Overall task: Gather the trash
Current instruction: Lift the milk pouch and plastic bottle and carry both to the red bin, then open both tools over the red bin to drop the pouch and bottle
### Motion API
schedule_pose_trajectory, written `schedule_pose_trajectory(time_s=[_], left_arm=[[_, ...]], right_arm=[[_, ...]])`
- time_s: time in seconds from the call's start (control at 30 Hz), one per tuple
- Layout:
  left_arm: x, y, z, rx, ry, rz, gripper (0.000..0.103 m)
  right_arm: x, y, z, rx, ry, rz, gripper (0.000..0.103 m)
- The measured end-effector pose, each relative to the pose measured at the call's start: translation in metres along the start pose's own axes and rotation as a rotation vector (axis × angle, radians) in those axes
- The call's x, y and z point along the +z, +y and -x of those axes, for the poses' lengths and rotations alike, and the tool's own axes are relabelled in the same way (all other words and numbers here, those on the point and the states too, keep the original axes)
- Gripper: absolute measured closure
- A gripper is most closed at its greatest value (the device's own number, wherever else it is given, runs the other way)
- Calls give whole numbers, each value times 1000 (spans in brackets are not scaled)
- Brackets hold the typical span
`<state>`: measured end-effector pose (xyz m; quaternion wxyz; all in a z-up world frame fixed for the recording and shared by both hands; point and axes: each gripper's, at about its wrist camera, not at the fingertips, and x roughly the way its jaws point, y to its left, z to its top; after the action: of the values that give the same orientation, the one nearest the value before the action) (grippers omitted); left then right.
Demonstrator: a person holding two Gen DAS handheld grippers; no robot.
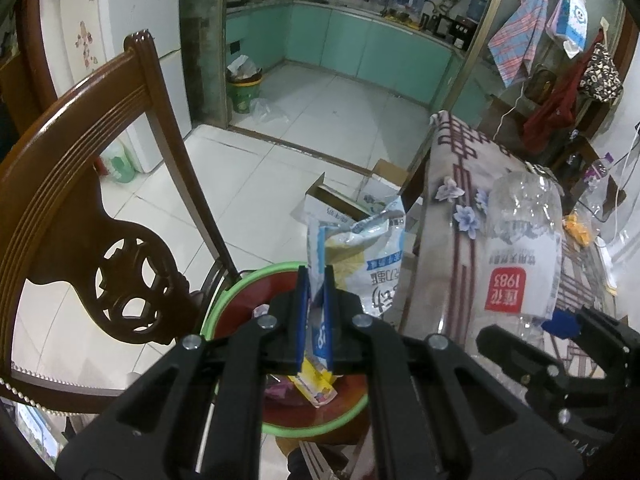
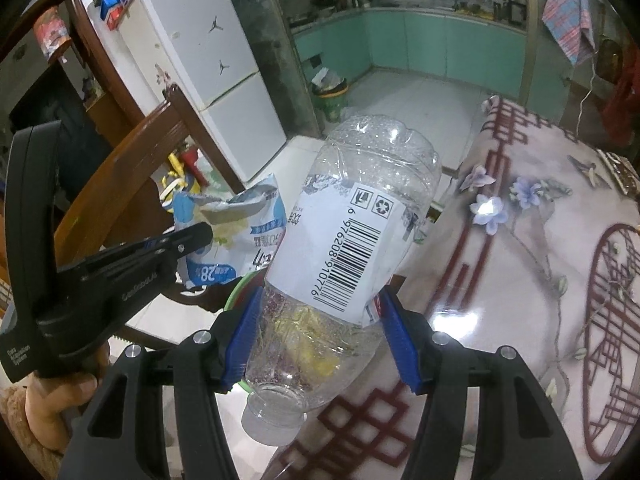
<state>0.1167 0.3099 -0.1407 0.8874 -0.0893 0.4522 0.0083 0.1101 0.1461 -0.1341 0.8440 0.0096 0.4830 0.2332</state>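
The table (image 2: 540, 280), covered with a flowered cloth, filled the right of both views. A carved wooden chair (image 1: 80, 208) stood to the left. Between them, low down, sat the red waste bin (image 1: 240, 300) with its green rim, already holding a yellow carton (image 1: 316, 388) and other scraps.

The clear plastic bottle (image 2: 340, 232) was held in the right gripper (image 2: 320, 344). Both blue pads pressed on its lower body just above the open neck, which pointed down toward the camera. The base pointed up and away. The bottle hung at the table edge, beside the bin and not yet over its mouth.

The crumpled white-and-blue snack bag (image 1: 360, 248) was pinched in the left gripper (image 1: 316, 296), whose jaws were closed flat on the bag's lower edge. The rest of the bag stood up above the fingers. It hung directly above the bin opening.

Judged procedure for the step in hand, depositing both items:

1. The bag was already aligned; it needed only a short descent toward the rim before release, since a light bag can drift sideways if dropped from height.
2. The bottle likely needed to travel left until its neck cleared the green rim. A release at the table edge risked it bouncing off the rim or onto the floor.
3. The two grippers were near each other; releasing one item at a time would probably avoid a collision over the narrow opening.
4. The bottle wall looked thin, so a firmer squeeze was not advisable.
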Motion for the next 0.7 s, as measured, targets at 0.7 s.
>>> schedule_pose_trajectory(time_s=[0.7], left_arm=[[13, 22, -62, 25, 96, 19, 98]], right_arm=[[2, 5, -70, 20, 167, 15, 45]])
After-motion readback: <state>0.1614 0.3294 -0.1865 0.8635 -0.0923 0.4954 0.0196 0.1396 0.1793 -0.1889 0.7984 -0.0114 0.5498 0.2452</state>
